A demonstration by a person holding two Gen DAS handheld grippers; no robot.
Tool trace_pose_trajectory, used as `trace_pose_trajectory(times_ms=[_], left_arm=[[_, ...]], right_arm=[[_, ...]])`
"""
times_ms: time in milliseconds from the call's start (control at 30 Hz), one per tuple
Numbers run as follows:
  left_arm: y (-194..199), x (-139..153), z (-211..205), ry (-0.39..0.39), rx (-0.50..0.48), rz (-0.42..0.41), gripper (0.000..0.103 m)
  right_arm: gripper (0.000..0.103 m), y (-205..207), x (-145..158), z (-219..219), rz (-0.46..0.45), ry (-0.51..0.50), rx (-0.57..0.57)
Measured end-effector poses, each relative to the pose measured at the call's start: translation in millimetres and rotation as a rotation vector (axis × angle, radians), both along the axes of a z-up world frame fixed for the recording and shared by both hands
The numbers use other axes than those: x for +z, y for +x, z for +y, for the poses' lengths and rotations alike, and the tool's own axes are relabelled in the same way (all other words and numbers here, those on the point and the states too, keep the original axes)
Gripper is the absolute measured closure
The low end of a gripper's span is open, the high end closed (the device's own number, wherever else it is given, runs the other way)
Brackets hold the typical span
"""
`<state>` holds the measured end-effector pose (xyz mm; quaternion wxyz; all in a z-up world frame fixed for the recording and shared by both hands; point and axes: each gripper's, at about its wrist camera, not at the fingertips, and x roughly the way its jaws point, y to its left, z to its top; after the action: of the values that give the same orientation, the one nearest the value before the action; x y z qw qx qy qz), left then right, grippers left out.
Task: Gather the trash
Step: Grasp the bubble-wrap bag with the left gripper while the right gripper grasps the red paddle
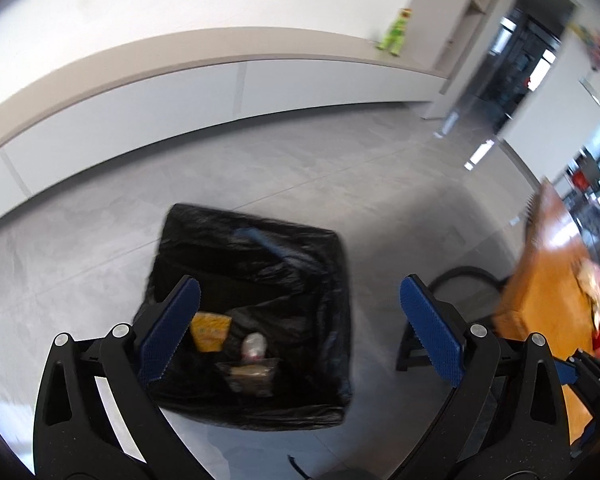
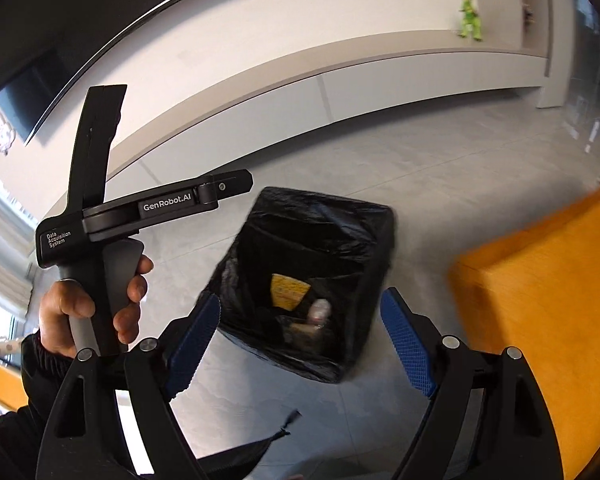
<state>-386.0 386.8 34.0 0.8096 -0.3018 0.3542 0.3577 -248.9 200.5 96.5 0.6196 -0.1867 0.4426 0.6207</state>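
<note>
A bin lined with a black bag (image 1: pixel 260 264) stands on the grey floor. It also shows in the right wrist view (image 2: pixel 320 240). Inside lie a yellow packet (image 1: pixel 210 330), a crumpled clear wrapper (image 1: pixel 254 346) and a dark packet (image 1: pixel 250 374). My left gripper (image 1: pixel 300 304) is open and empty, held above the bin. My right gripper (image 2: pixel 300 320) is open and empty, also above the bin. The left gripper's body (image 2: pixel 100 216) and the hand holding it show in the right wrist view, left of the bin.
An orange wooden table (image 2: pixel 540 312) is at the right, with colourful trash (image 1: pixel 596 300) on it in the left wrist view. A black chair (image 1: pixel 452 304) stands between bin and table. A long white cabinet (image 1: pixel 220 92) runs along the far wall, with a green figure (image 1: pixel 396 34) on top.
</note>
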Motion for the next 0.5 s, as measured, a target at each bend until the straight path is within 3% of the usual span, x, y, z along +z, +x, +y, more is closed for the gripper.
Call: trace_pose_trajectory(times_ms=[267,500], left_arm=[[95.4,14.8,-55.9,-0.001,-0.234,0.000,0.006],[180.7,22.3,-112.5,-0.002,-0.406,0.023,0.006]], right_arm=[[0.020,75.2,17.6,-84.5,-0.079,-0.014,-0.239],[0.020,151.2,24.7,-160.0,-0.097,-0.021,-0.441]])
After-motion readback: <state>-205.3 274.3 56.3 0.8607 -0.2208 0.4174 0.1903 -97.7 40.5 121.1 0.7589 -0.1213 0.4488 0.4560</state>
